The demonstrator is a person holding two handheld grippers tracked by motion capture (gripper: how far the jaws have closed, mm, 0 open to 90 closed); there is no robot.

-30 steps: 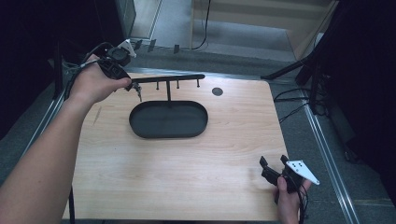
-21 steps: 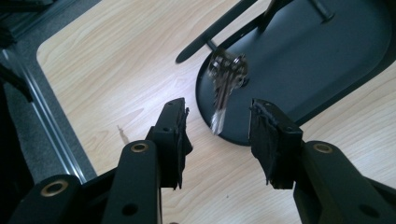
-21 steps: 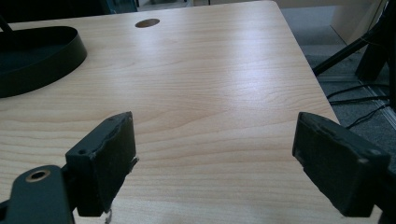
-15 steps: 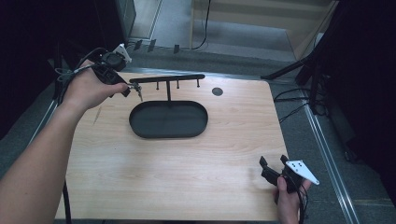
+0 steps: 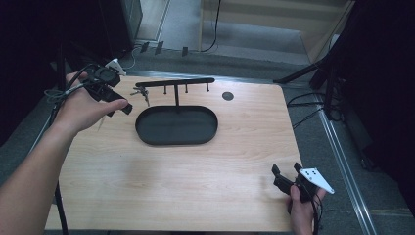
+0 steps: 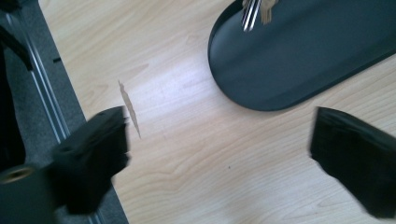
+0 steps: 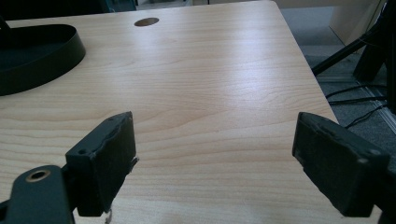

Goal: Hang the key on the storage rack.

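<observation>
Hanging on the leftmost hook of the black key rack (image 5: 174,81), the bunch of keys (image 5: 141,93) is dangling over the left end of the oval tray (image 5: 176,125), near the far edge of the desk (image 5: 195,176). In the left gripper view the keys (image 6: 254,10) are showing just above the tray (image 6: 299,56). So the hanging part is looking done, and what is left, I think, is just taking the hands away.

The left gripper (image 5: 119,100) is sitting by the far left corner of the desk, just beside the keys but not touching them. Its jaws are spread wide with nothing between them (image 6: 219,158). The right gripper (image 5: 286,172) is resting near the front right corner, well apart from the rack, and its jaws are wide apart and empty too (image 7: 215,163).

Compared with a second ago, the left gripper is pulling back from the rack toward the left edge, while the right one is staying put.
</observation>
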